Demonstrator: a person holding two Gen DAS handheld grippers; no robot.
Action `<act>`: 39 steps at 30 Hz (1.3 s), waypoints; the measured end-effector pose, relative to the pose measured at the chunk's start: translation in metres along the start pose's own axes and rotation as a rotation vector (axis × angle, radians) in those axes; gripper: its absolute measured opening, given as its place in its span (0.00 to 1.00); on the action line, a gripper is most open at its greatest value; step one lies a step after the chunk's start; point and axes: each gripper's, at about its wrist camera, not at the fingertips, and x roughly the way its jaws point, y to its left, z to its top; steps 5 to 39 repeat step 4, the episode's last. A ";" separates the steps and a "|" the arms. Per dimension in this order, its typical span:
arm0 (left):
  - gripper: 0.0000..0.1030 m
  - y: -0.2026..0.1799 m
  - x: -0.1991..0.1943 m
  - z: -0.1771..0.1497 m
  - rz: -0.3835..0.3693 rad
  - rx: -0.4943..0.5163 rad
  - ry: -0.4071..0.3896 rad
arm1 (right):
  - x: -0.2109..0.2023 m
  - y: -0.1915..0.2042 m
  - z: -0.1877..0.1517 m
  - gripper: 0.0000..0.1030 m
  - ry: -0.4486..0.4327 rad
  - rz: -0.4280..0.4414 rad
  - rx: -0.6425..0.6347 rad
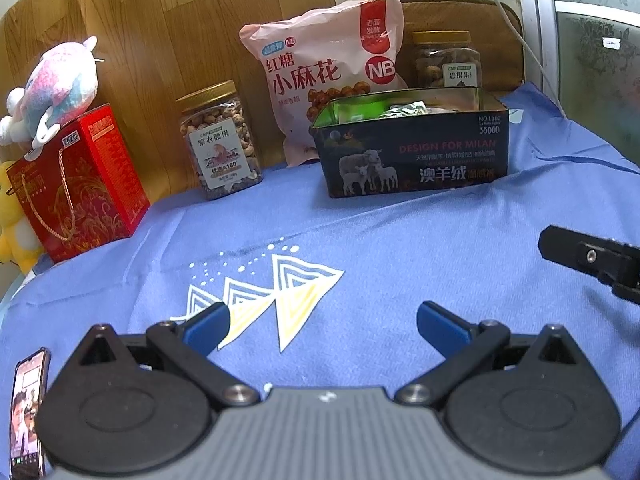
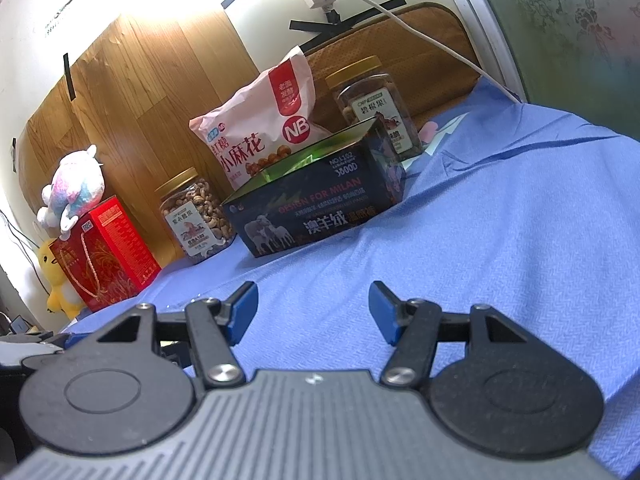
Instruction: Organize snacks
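Note:
A dark open box [image 1: 416,152] [image 2: 320,208] printed with sheep stands on the blue cloth [image 1: 360,240] [image 2: 500,240], with green and silver packets inside. Behind it leans a pink snack bag [image 1: 320,68] [image 2: 256,136]. A gold-lidded nut jar [image 1: 218,140] [image 2: 194,216] stands to its left, another nut jar [image 1: 446,60] [image 2: 372,100] behind right. My left gripper [image 1: 322,326] is open over the cloth, nothing between its fingers. My right gripper [image 2: 312,306] is also open and empty, well short of the box; part of it [image 1: 588,260] shows at the left wrist view's right edge.
A red gift box [image 1: 80,184] [image 2: 108,252] with a plush toy [image 1: 60,80] [image 2: 76,188] on top stands at the far left beside a yellow plush [image 2: 56,284]. A phone [image 1: 28,412] lies at the near left. A wooden panel [image 1: 160,40] backs the table.

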 end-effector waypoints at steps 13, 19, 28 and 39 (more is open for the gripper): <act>1.00 0.000 -0.002 0.000 -0.020 -0.007 -0.010 | 0.000 0.000 0.000 0.62 0.002 0.001 0.001; 1.00 0.000 -0.002 0.000 -0.020 -0.007 -0.010 | 0.000 0.000 0.000 0.62 0.002 0.001 0.001; 1.00 0.000 -0.002 0.000 -0.020 -0.007 -0.010 | 0.000 0.000 0.000 0.62 0.002 0.001 0.001; 1.00 0.000 -0.002 0.000 -0.020 -0.007 -0.010 | 0.000 0.000 0.000 0.62 0.002 0.001 0.001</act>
